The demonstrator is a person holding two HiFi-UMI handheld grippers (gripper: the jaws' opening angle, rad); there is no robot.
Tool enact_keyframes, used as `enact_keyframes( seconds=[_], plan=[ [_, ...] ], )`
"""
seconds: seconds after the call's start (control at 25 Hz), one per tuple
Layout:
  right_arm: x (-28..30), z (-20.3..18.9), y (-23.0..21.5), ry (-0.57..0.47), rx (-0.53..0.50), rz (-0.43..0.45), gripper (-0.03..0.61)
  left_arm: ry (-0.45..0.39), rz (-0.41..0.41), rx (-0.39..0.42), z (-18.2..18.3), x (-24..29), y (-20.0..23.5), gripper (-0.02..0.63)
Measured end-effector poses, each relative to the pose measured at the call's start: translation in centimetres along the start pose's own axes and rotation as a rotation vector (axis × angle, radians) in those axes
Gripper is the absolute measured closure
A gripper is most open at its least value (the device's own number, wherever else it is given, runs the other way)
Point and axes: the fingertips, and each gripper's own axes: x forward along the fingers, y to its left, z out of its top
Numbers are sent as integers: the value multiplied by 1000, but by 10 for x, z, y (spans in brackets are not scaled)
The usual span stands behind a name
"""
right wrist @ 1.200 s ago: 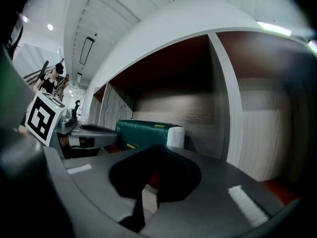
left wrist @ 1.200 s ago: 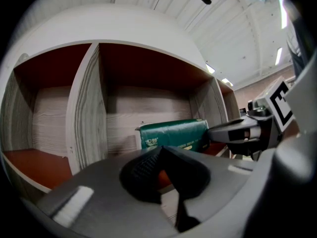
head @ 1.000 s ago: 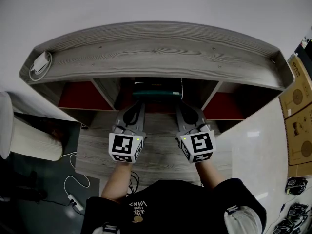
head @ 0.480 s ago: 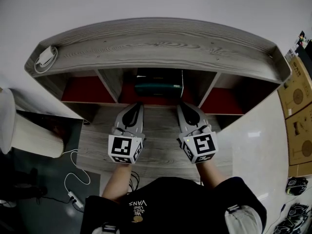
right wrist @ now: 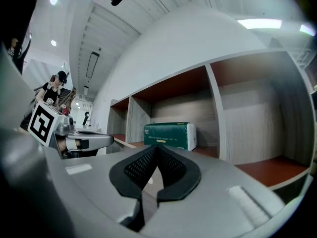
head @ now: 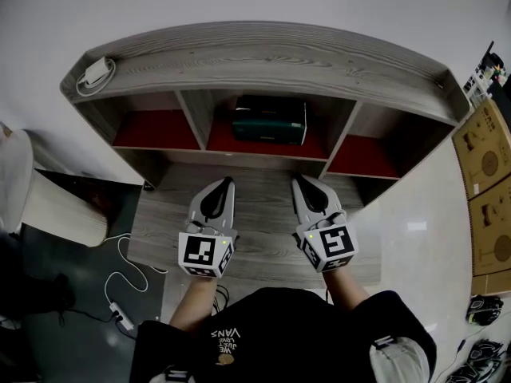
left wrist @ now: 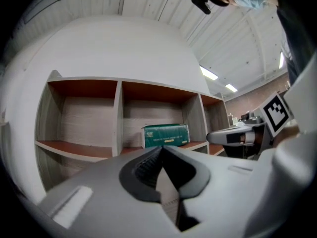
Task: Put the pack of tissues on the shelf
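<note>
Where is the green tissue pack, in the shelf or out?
In. The tissue pack rests on the red floor of the middle compartment of the shelf.

Tissues (head: 270, 120) in shelf (head: 263, 58) (middle bay)

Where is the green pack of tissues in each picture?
Head view: the pack of tissues is at the top middle.
Left gripper view: it is near the centre.
Right gripper view: it is near the centre.
Shared landmark: the shelf's middle compartment, where it stands in all three views.
</note>
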Motion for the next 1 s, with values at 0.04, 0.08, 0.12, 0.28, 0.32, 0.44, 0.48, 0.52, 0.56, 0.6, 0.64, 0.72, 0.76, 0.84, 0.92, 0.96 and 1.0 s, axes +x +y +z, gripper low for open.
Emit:
enact_keyframes(
  seconds=[0.04,0.08,0.12,0.28,0.32,0.44,0.48,0.52,0.56,0.6,0.64,0.72,0.76,0.84,0.92,0.96,1.0],
  plan=[
    [-4,-2,4,0,1,8,575,0,5,-3,-1,-6,-1,561],
    [-7,-4,8,0,1,16,575,1,10,-6,-2,-13,-2,561],
    [-11,-6,13,2,0,22,575,4,13,-10,-4,-19,-3,561],
    [-28,-14,33,45,-1,52,575,21,22,-31,-13,-45,-8,561],
    [-32,-17,38,54,-1,60,575,25,23,-35,-15,-52,-9,561],
    [-45,-26,50,75,4,73,575,41,30,-42,-22,-72,-12,561],
    [-49,-29,53,80,6,74,575,48,34,-43,-25,-78,-12,561],
    [-53,-32,57,85,8,74,575,54,38,-46,-28,-85,-13,561],
    [-57,-34,60,89,9,74,575,59,41,-52,-31,-91,-14,561],
    [-61,-36,63,94,10,74,575,61,42,-61,-33,-96,-15,561],
    [-65,-39,66,98,11,74,575,63,43,-71,-36,-102,-17,561],
    [-72,-44,72,107,12,74,575,71,40,-82,-41,-113,-20,561],
    [-76,-47,75,112,13,75,575,77,37,-78,-43,-118,-22,561],
    [-84,-52,80,125,16,76,575,84,24,-59,-47,-128,-26,561],
    [-90,-59,85,141,22,76,575,92,15,-53,-51,-136,-30,561],
    [-94,-62,87,149,24,75,575,99,14,-57,-55,-141,-32,561],
    [-97,-65,90,157,25,73,575,106,14,-63,-58,-146,-33,561]
  ],
)
